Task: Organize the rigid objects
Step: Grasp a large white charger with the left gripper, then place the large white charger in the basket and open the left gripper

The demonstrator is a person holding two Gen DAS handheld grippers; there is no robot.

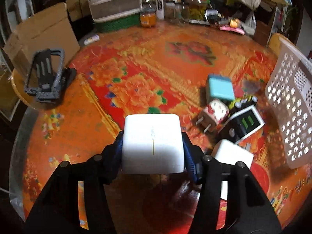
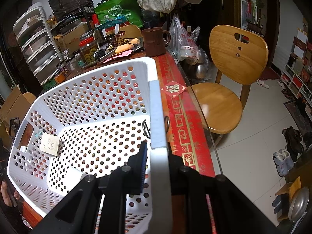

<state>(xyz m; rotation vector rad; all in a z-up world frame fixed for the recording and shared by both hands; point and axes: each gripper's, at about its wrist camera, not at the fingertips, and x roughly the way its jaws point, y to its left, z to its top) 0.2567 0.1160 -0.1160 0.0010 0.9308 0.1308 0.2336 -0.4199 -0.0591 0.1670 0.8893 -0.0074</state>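
Both tools grip: left tool clamps the charger, best lifted straight toward the basket whose rim the right tool pinches.

Round worktop w/ red-orange floral cloth under a clear cover, cluttered along far edge: jars, grey drawer unit, green bag, brown mug. Cardboard box far left. Wooden chair to the right of worktop, round seat, cut-out backrest. Floor pale tile, glossy; shoes near right. Low white shelf along right wall. Indoor light, dim at edges.
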